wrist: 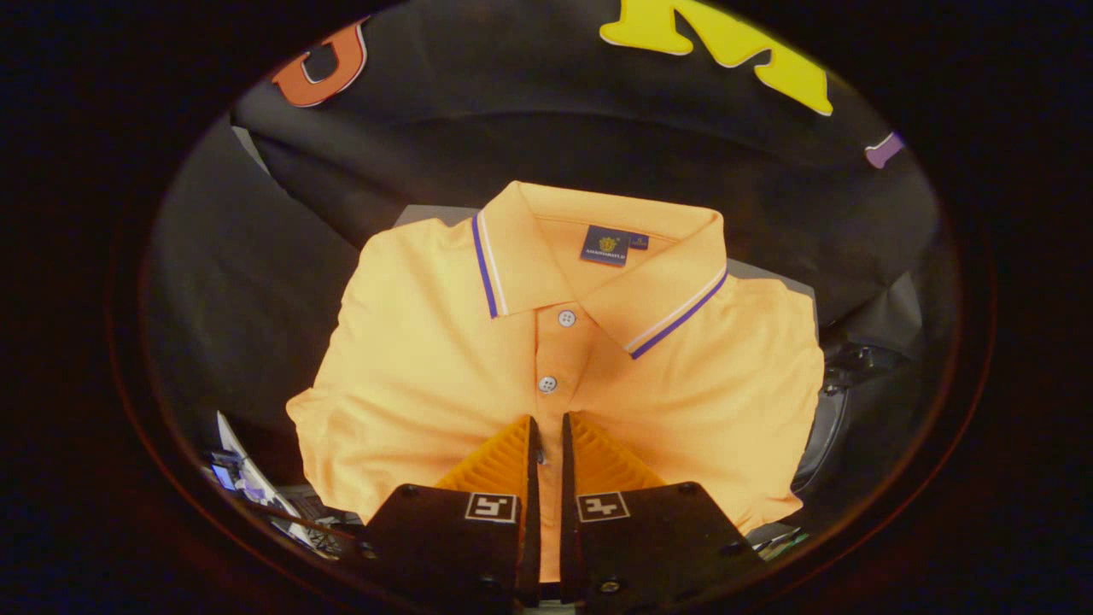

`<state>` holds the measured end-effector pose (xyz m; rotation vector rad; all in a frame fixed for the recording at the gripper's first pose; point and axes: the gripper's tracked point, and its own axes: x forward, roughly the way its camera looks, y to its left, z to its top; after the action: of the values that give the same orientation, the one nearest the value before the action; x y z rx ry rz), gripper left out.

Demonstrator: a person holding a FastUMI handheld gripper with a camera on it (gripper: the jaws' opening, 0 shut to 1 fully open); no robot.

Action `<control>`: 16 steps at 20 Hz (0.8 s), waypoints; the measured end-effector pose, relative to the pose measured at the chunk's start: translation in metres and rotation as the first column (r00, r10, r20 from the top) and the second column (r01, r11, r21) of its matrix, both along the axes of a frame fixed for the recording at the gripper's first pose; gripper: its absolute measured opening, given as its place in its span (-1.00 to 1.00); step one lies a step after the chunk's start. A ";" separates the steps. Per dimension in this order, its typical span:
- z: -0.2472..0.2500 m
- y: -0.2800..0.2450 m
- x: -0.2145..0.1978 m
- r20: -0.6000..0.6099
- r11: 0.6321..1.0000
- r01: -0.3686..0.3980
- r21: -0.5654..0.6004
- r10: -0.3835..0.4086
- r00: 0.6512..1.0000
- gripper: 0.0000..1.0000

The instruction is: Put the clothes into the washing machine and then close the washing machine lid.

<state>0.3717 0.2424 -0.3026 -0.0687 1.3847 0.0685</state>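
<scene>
Now the gripper (546, 423) is sitting low over the folded orange polo shirt (478, 359), its fingers drawn close with only a thin strip of the button placket (553, 350) between them; whether they are truly pinching cloth I cannot tell. The shirt is lying flat just ahead of and under the fingers, collar (598, 256) on the far side of the placket. For a sound lift, the fingers should be biting several layers near the placket, so the fold is coming up together rather than trailing.
</scene>
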 end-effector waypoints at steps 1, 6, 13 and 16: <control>0.003 0.003 0.001 -0.012 0.999 0.024 0.034 -0.024 1.000 -0.77; 0.009 0.002 0.002 -0.045 0.977 0.080 0.199 -0.073 0.996 -0.83; 0.044 0.001 0.004 0.051 0.958 0.053 0.281 -0.070 0.996 -0.86; 0.062 -0.006 0.004 0.113 0.954 0.049 0.294 -0.085 0.990 -0.87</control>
<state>0.3756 0.2365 -0.2403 0.2174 1.2377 0.2077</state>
